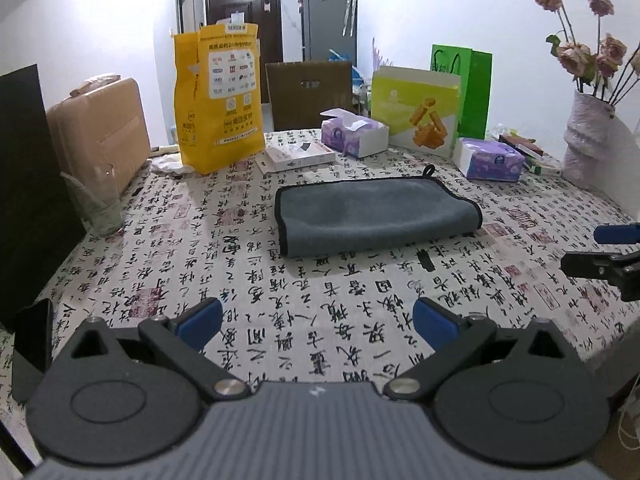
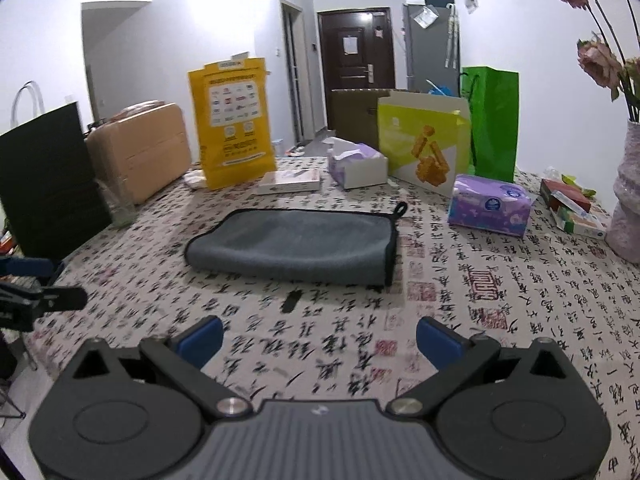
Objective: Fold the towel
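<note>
A grey towel (image 1: 376,216) with black trim lies folded over on the calligraphy-print tablecloth (image 1: 280,320), with a small hanging loop at its far right corner. It also shows in the right wrist view (image 2: 296,246). My left gripper (image 1: 318,320) is open and empty, held back from the towel's near edge. My right gripper (image 2: 318,340) is open and empty, also short of the towel. The right gripper's tips show at the right edge of the left wrist view (image 1: 608,252). The left gripper's tips show at the left edge of the right wrist view (image 2: 40,284).
Behind the towel stand a yellow bag (image 1: 218,100), two tissue boxes (image 1: 354,136) (image 1: 490,158), a flat box (image 1: 296,158), a lime box (image 1: 416,108) and a green bag (image 1: 474,88). A glass (image 1: 96,204) and phone (image 1: 32,344) are left; a flower vase (image 1: 596,144) is right.
</note>
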Motion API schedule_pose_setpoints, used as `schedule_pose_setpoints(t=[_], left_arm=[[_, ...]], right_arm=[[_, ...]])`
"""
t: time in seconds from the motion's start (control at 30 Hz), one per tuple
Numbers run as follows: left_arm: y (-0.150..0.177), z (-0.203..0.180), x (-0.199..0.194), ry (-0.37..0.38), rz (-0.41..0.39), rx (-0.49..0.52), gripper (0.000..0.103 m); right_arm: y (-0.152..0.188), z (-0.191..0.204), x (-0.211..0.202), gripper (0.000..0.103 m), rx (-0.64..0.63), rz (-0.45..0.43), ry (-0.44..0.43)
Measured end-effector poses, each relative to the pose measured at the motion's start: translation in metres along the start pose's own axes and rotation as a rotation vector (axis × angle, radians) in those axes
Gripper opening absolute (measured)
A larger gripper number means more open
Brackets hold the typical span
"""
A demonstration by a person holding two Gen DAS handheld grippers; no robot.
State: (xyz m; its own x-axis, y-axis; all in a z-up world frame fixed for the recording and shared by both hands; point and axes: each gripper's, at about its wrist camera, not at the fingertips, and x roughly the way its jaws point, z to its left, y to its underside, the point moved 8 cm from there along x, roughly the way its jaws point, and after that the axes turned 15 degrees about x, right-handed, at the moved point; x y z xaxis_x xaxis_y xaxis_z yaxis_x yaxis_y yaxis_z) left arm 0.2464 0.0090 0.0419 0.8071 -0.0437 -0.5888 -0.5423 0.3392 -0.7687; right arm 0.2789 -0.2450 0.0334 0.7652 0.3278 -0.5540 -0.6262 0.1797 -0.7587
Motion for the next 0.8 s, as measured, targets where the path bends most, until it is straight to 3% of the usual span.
schedule_pose_setpoints(t=[0.27,0.53,0.8], left_arm=[[0.014,-0.009,-0.026,0.012,-0.067,-0.006,0.103],[0.033,-0.005,-0.045,0.025,-0.103,-0.076,0.103],[0.052,-0.008,-0.061,0.022,-0.149,-0.106,0.103]], right_arm=[[0.018,0.017,-0.023,0.103,-0.021,-0.031,-0.039],[0.033,0.026,-0.045,0.103,0.002,-0.073,-0.073],[0.056,0.026,-0.057,0.103,0.019,-0.106,-0.059]])
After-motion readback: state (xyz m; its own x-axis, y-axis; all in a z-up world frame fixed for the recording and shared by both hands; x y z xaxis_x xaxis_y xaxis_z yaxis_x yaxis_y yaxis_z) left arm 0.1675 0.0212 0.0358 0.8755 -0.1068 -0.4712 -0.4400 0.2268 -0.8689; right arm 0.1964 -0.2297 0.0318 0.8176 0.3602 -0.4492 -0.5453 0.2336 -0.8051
